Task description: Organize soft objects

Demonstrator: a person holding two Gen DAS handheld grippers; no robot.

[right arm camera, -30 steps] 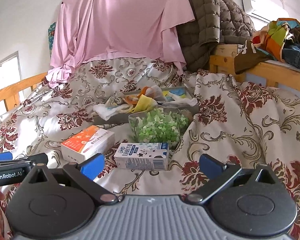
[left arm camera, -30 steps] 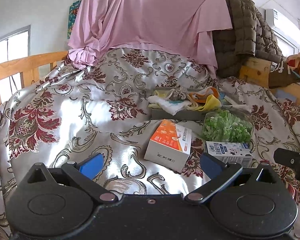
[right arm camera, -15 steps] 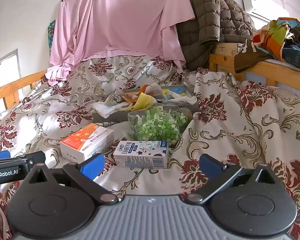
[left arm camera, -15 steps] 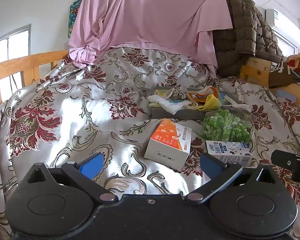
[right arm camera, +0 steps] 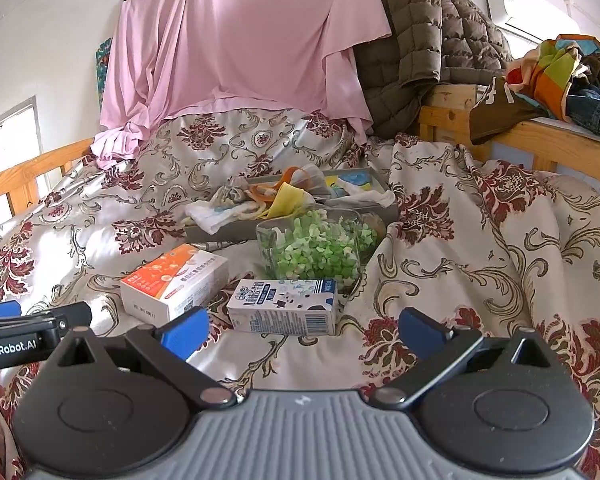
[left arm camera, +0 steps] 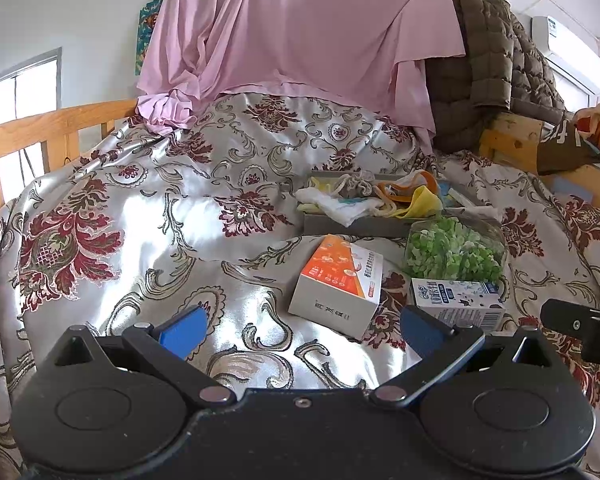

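A jumble of soft cloths (left arm camera: 364, 202) (right arm camera: 256, 204), white, yellow, orange and a crumpled grey one, spills over the rim of a shallow grey tray (left arm camera: 352, 227) (right arm camera: 380, 210) lying on the bed, well beyond both grippers. Just in front of the tray sits a clear container (left arm camera: 454, 250) (right arm camera: 314, 246) packed with small green and white pieces. An orange-and-white cardboard box (left arm camera: 338, 286) (right arm camera: 174, 278) lies tilted to its left, and a small blue-and-white milk carton (left arm camera: 458, 302) (right arm camera: 282, 306) rests on its side right before the container; these two stand between the grippers and the tray.

The left gripper (left arm camera: 300, 328) hovers low over the bedspread with its blue-padded fingers (left arm camera: 184, 330) spread wide and nothing between them. The right gripper (right arm camera: 302, 330) hangs beside it, fingers (right arm camera: 420, 330) likewise far apart and empty, the carton lying just ahead of the gap.

The bedspread (left arm camera: 148, 216) (right arm camera: 480, 240) is glossy satin, silver with dark red floral scrolls, rumpled into folds. Behind it a pink sheet (left arm camera: 300, 40) (right arm camera: 236, 44) drapes down, with a brown quilted jacket (left arm camera: 488, 68) (right arm camera: 420, 40) heaped beside it on a wooden bed frame (left arm camera: 24, 136) (right arm camera: 540, 136).
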